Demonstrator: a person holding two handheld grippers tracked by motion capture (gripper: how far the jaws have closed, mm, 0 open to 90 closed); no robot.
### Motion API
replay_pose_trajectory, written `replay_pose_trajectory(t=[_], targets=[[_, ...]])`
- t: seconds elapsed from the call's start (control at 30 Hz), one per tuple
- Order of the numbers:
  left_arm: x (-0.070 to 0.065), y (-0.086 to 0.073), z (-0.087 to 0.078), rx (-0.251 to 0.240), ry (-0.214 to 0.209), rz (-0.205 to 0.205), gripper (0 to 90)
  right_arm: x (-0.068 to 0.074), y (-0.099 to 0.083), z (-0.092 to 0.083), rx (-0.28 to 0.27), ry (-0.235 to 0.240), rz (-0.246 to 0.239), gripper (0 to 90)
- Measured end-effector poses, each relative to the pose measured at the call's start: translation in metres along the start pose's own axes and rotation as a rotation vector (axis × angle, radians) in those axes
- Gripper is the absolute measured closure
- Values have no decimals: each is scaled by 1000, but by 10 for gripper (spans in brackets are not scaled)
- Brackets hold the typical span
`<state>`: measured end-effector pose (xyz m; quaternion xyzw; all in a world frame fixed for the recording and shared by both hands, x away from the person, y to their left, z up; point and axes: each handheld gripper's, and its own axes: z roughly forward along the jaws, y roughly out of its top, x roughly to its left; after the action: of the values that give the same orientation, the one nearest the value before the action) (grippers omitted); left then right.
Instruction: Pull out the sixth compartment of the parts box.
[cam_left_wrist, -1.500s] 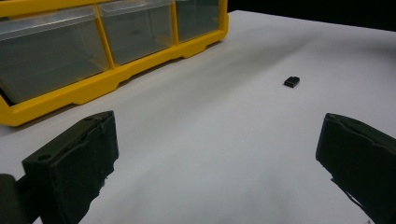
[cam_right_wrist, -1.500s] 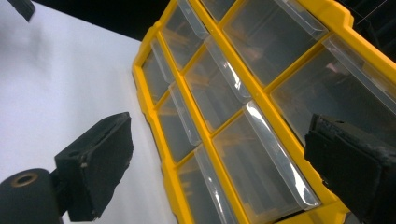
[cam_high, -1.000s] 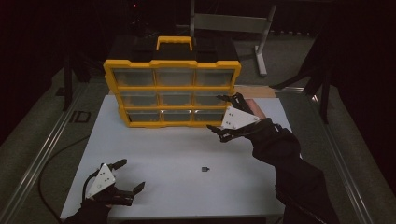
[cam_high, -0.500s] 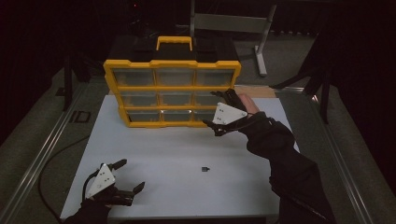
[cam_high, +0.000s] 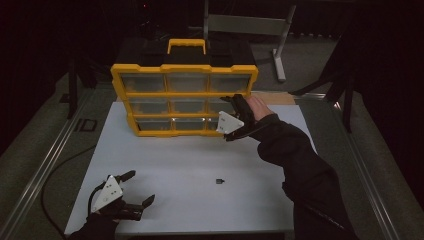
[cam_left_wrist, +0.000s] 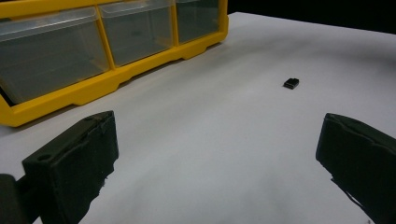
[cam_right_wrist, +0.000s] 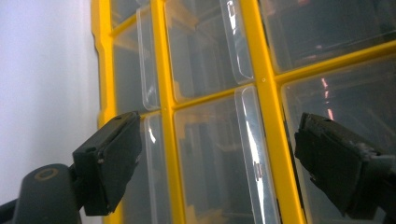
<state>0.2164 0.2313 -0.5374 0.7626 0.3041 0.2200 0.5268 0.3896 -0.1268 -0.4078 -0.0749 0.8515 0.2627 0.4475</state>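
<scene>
A yellow organizer (cam_high: 184, 94) with clear drawers and a top handle stands upright at the back of the white table (cam_high: 200, 160). My right gripper (cam_high: 226, 119) is at its lower right drawers, rolled on its side. In the right gripper view its jaws (cam_right_wrist: 217, 140) stand open and have just been closing a little. They straddle a clear drawer front (cam_right_wrist: 210, 158) and a yellow divider (cam_right_wrist: 273, 140) without pressing on them. A small black piece (cam_high: 219, 181) (cam_left_wrist: 290, 83) lies loose on the table. My left gripper (cam_high: 137, 189) (cam_left_wrist: 217, 140) rests open at the front left, holding nothing.
A grey metal stand (cam_high: 280, 30) rises behind the organizer. A cable (cam_high: 55, 170) curves off the table's left side over a metal rail. The person's dark sleeve (cam_high: 300, 165) crosses the right half of the table.
The right gripper has moved left and closer to the organizer's lower right drawers. The left gripper and the black piece have stayed put.
</scene>
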Motion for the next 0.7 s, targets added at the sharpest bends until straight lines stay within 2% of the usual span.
replay_pose_trajectory(t=[0.1,0.23,0.43,0.47,0.53,0.7], targets=[[0,0,0,0,0,1,0,-1,1,5,11,-6,-42,163],[0,0,0,-2,0,1,0,-1,2,10,28,-14,-67,177],[0,0,0,-1,0,2,0,2,5,16,100,-31,-98,188],[0,0,0,-1,0,2,0,1,5,18,106,-47,-143,206],[0,0,0,0,0,1,0,3,6,19,122,-49,-147,245],[0,0,0,1,-1,3,0,6,8,24,147,-109,-190,368]])
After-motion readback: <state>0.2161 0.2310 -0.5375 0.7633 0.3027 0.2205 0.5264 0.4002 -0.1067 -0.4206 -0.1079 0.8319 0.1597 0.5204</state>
